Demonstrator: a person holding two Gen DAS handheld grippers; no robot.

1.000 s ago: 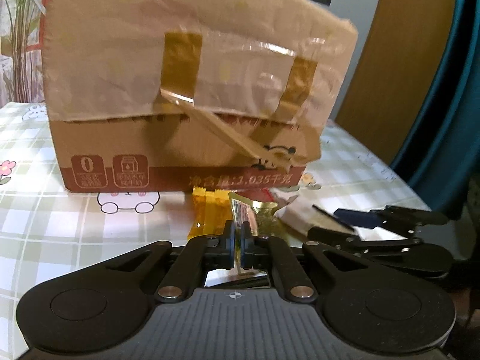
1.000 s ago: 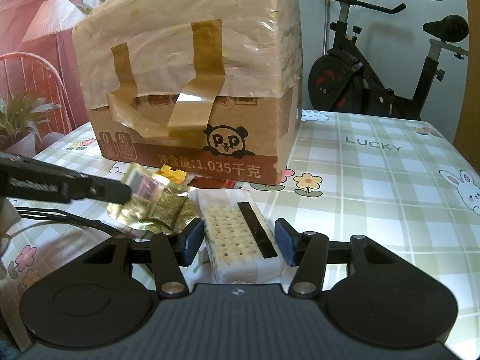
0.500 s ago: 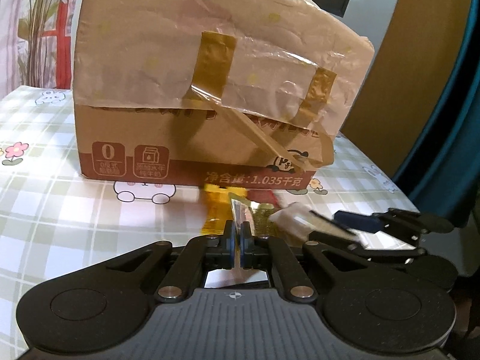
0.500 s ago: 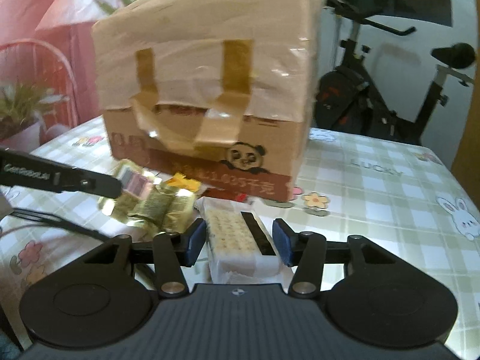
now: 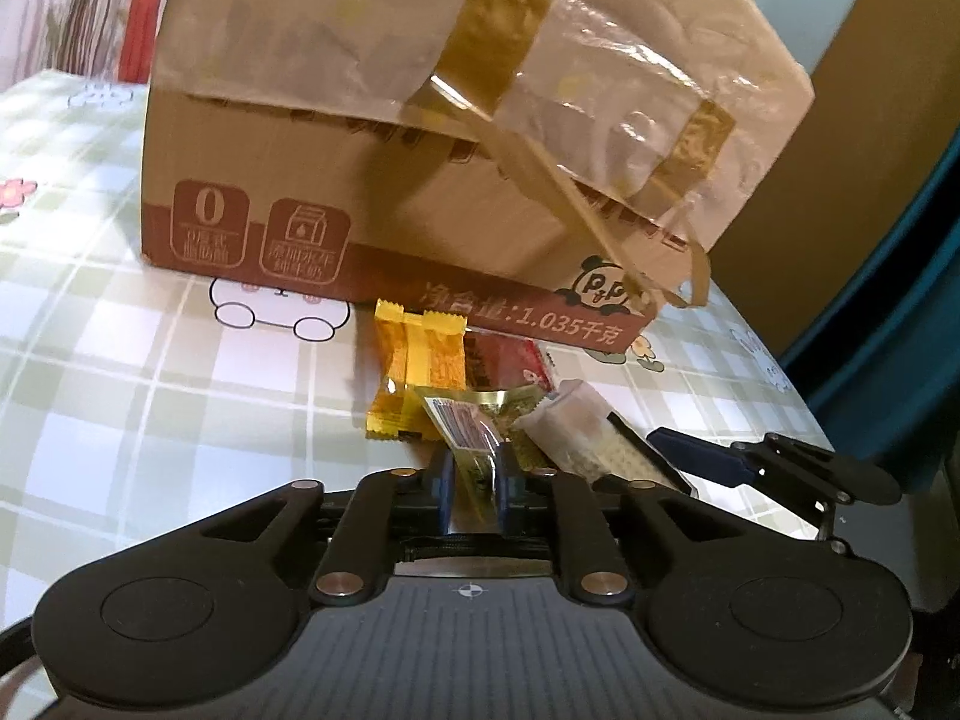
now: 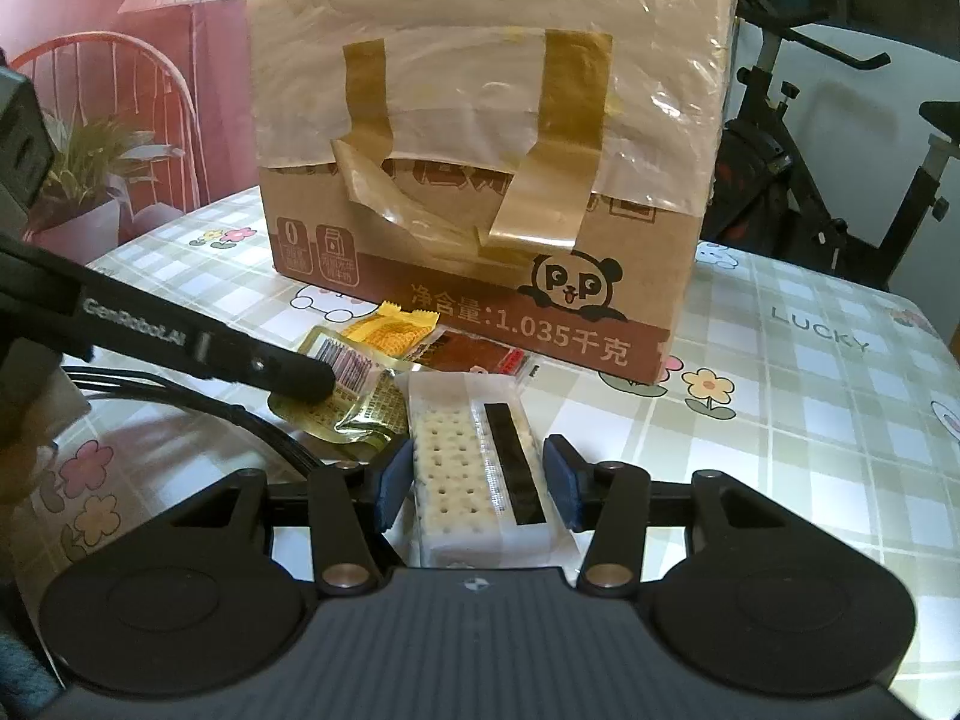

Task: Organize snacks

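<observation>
The left tongs [image 5: 471, 489] are opening around a gold foil snack packet [image 5: 465, 432]; the packet sits between the pads, but a gap shows on both sides, so the grip is letting go. The right tongs [image 6: 477, 483] stand part-open around a clear-wrapped cracker pack [image 6: 474, 468]. Small gaps show at each pad, so whether they press it firmly enough I cannot tell.

All the snacks lie in a tight cluster on the table [image 6: 810, 420], just in front of the taped cardboard box [image 6: 486, 156] and towards the table's near edge. A yellow wafer packet [image 5: 420, 360] and a red packet [image 5: 510, 360] lie against the foot of the box, with the foil packet overlapping them and touching the cracker pack.

Risks from here:
- The foil packet is light and crinkly. As the pads spread it may cling to one of them and get dragged off the pile when the left tongs move away.
- The two tongs work side by side, nearly touching. A move by either could knock the other or sweep neighbouring packets aside.
- The cracker pack's wrapper looks slick, and the pack is long. A loose hold could let it tip or slide out; a hard squeeze could break the crackers.
- Loose tape strips [image 6: 540, 204] hanging from the box could snag a raised packet.
</observation>
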